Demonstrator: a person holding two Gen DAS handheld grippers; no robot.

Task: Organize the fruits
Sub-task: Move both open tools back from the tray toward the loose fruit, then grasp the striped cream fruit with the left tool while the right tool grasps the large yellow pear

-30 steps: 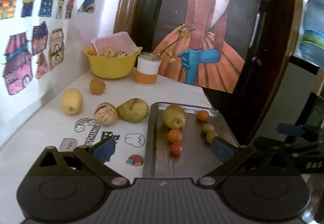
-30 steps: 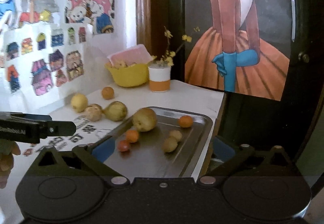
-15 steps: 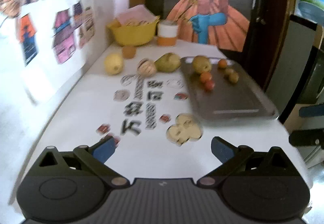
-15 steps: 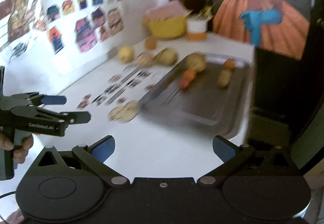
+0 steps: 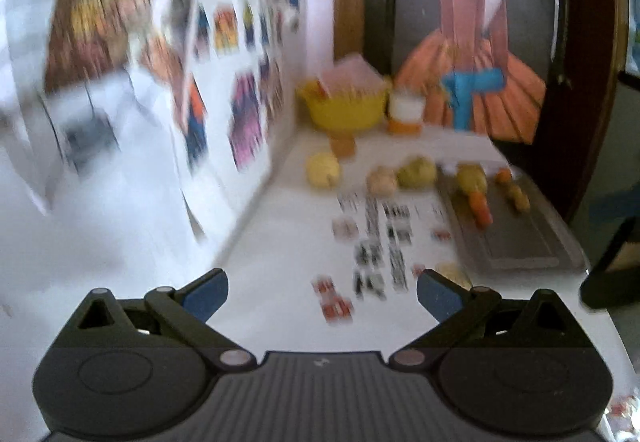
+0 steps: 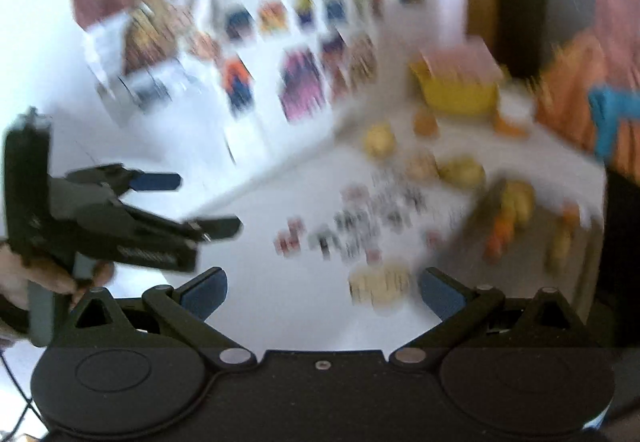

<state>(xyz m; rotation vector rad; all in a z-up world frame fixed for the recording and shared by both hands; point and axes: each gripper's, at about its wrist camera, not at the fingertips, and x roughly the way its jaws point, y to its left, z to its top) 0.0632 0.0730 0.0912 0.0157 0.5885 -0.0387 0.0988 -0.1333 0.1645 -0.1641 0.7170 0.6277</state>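
Both claws wide open, empty: left claw (image 5: 322,292), right claw (image 6: 323,292), well back at near end of table (image 5: 280,242). Loose fruits (image 5: 416,173) far left, beside tray (image 5: 516,242) w/ small fruit. Views blurred. Best to steady first, then approach one fruit, jaws centred.

worktop (image 5: 280,242): white, blurred, printed stickers (image 5: 376,242) scattered over its middle
wall (image 5: 224,42): left of worktop, covered with colourful cartoon pictures, too smeared to read
painting (image 5: 476,54): figure in orange skirt with blue glove, dark background, wooden frame, stood behind worktop's far end
cup (image 5: 405,112): white with orange band, at far end, just beside yellow bowl (image 5: 346,110)
pink item (image 5: 348,76): sat in the bowl, kind unclear
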